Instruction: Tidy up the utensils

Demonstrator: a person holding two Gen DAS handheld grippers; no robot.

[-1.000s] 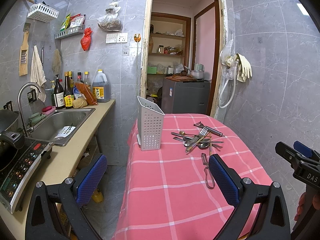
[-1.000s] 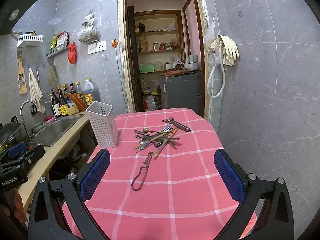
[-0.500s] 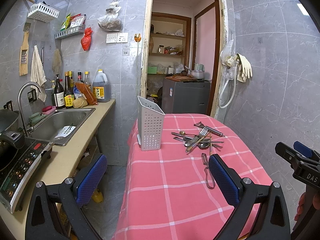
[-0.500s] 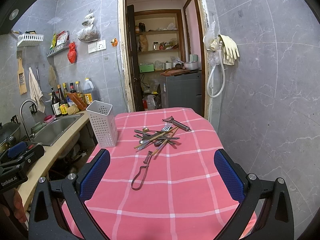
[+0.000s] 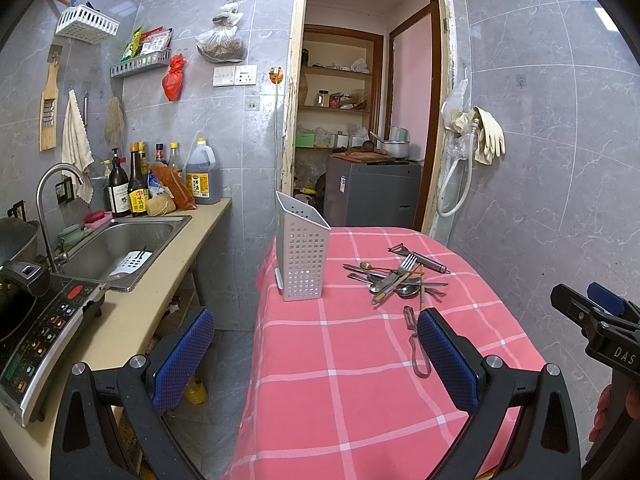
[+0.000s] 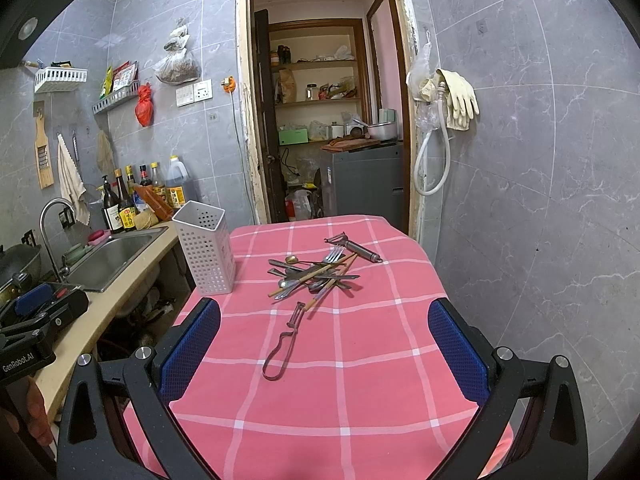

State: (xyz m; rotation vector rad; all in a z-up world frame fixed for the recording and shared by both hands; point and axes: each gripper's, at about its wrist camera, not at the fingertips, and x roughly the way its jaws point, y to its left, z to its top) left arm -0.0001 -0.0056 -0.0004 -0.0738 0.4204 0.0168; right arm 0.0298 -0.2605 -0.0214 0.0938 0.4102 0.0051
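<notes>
A white perforated utensil holder (image 5: 302, 254) (image 6: 206, 250) stands empty at the far left of the pink checked table (image 6: 360, 380). A pile of utensils (image 6: 316, 270) (image 5: 396, 280) with a fork, spoons, chopsticks and a peeler lies right of it. A loop-handled metal peeler (image 6: 282, 342) (image 5: 416, 344) lies alone nearer to me. My left gripper (image 5: 316, 356) is open and empty, over the table's left edge. My right gripper (image 6: 324, 348) is open and empty, above the near table, the peeler between its fingers in view.
A beige counter (image 5: 132, 312) with a sink (image 5: 120, 244), an induction cooker (image 5: 40, 332) and bottles (image 5: 136, 188) runs along the left. A doorway (image 6: 328, 120) with a grey cabinet is behind the table. A tiled wall stands on the right.
</notes>
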